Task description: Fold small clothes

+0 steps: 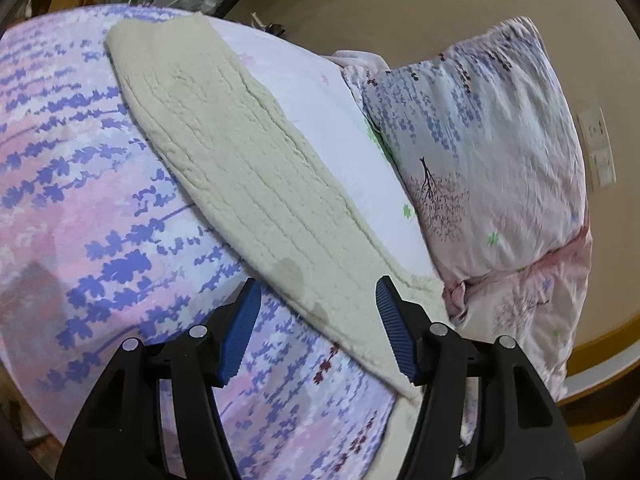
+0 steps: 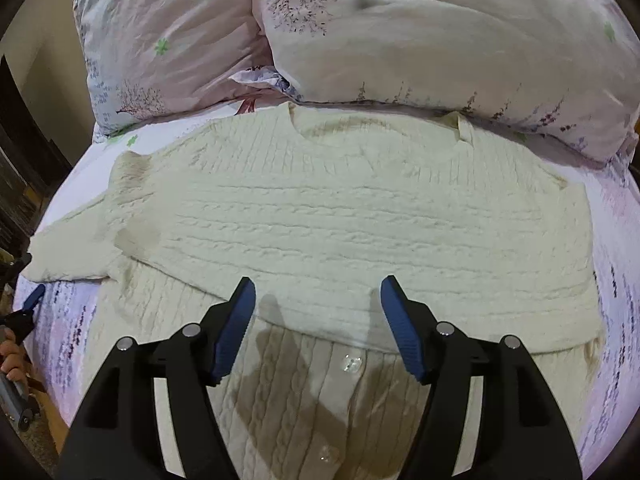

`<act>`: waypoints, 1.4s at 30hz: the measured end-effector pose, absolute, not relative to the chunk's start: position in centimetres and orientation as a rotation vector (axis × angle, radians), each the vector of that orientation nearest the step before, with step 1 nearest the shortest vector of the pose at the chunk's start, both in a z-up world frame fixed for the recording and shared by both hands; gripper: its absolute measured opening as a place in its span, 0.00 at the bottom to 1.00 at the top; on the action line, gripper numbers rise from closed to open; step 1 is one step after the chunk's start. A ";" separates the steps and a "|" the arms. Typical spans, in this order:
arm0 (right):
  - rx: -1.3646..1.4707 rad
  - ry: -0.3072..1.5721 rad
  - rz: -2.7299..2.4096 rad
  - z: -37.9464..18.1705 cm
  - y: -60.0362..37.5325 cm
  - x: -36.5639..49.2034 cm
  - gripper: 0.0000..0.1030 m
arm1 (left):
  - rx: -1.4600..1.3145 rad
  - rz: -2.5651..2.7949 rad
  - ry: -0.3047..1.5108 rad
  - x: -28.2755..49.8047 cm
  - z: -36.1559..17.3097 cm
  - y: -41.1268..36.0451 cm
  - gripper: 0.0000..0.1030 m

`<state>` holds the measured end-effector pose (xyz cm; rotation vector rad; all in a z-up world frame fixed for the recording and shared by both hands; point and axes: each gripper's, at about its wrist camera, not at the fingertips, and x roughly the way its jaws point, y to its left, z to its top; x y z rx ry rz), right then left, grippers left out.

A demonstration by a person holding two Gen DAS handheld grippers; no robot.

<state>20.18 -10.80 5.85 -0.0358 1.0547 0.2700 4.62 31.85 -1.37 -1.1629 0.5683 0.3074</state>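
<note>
Floral bedsheet (image 1: 100,208) carries the cream knitted cardigan (image 2: 360,216), folded over, below two pillows (image 2: 440,40). Only the right wrist view shows its buttons (image 2: 352,362). Left gripper (image 1: 316,300) and right gripper (image 2: 318,300) hover with jaws apart, gripping nothing.

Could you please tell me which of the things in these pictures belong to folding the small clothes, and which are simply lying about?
Belongs to the job:
cream cable-knit cardigan, partly folded on the bed
left gripper, open
right gripper, open

Just lying about:
floral bedsheet
pillows
wall sockets
</note>
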 end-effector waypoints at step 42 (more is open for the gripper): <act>0.177 0.935 0.007 7.2 -27.0 18.4 0.65 | -0.330 -0.494 0.824 21.4 4.9 -5.3 0.05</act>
